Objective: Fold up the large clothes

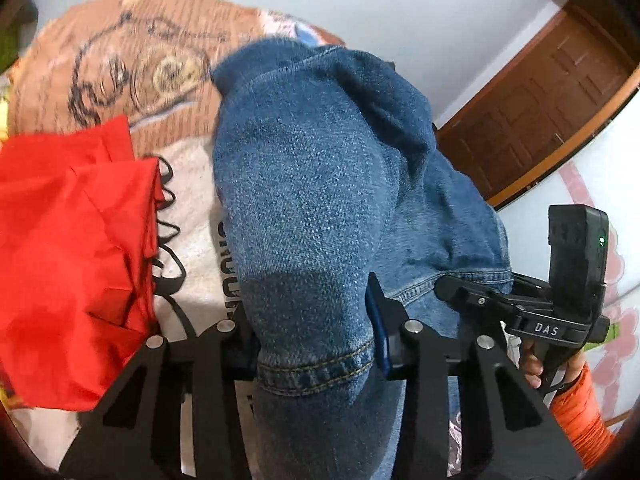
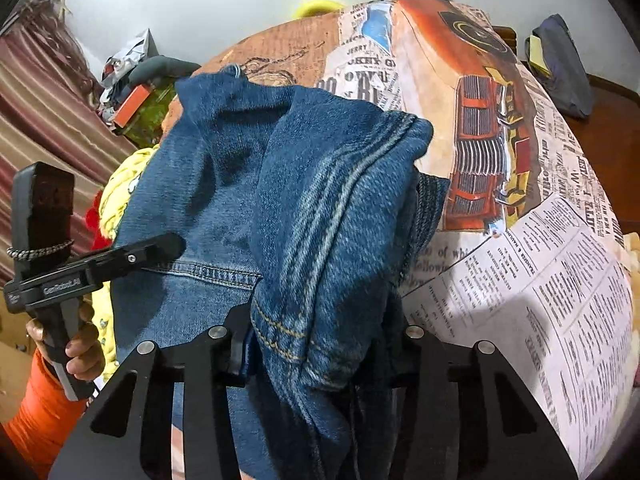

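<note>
A hemmed fold of the blue jeans [image 1: 312,200] is clamped in the left hand-held gripper [image 1: 316,344]; the right hand-held gripper [image 2: 320,344] pinches another hem, denim draping forward over the newspaper-print bedspread [image 2: 540,280]. The other tool reads "DAS". A red cloth [image 1: 72,240] lies left; a brown door [image 1: 540,100] stands beyond.

Bunched blue denim jeans [image 1: 312,184], hem forward
</note>
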Demonstrator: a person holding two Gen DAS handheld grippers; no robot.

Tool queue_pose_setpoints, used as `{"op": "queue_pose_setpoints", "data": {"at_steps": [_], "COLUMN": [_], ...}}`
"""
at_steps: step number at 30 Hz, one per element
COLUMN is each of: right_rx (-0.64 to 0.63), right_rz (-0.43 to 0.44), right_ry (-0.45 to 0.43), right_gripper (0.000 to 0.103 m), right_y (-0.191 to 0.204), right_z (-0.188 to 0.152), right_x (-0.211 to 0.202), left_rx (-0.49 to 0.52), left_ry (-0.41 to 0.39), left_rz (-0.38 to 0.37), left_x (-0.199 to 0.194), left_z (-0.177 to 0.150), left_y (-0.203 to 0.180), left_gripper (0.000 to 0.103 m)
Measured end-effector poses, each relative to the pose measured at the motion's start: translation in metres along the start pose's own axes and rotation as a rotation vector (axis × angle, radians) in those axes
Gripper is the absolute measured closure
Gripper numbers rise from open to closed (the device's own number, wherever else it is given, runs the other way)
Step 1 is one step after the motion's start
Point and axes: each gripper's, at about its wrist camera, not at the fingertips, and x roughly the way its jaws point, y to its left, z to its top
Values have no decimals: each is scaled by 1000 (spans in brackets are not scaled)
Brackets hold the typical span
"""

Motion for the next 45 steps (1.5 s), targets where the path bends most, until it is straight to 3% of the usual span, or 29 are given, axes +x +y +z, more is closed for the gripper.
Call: {"op": "queue_pose_setpoints", "data": {"at_steps": [6,13,24,33,42,45], "right_rx": [-26,-108,-188,-173,-128,-140], "right_rz": [10,23,79,118,93,75], "right_ry": [-44,-118,-124,-35,96,119], "right_gripper": [63,63,63,63,63,63], "right_y": [23,80,153,178,169,166], "right_z": [7,31,65,79,82,82], "right_x": [-21,-37,12,100,200,222], "left_rx": [20,21,-46,-165,-313,-307], "left_ry": [-71,-174,-246,-215,-114,-138], "left_rz": [-8,2,52,84,84,104], "left_x": [-53,-116,-184,-173,-102,-90], "left_z": [-2,12,17,11,-5,-14], "left_y": [-1,19,93,177,268,277], "left_gripper": [62,62,62,62,62,59]}}
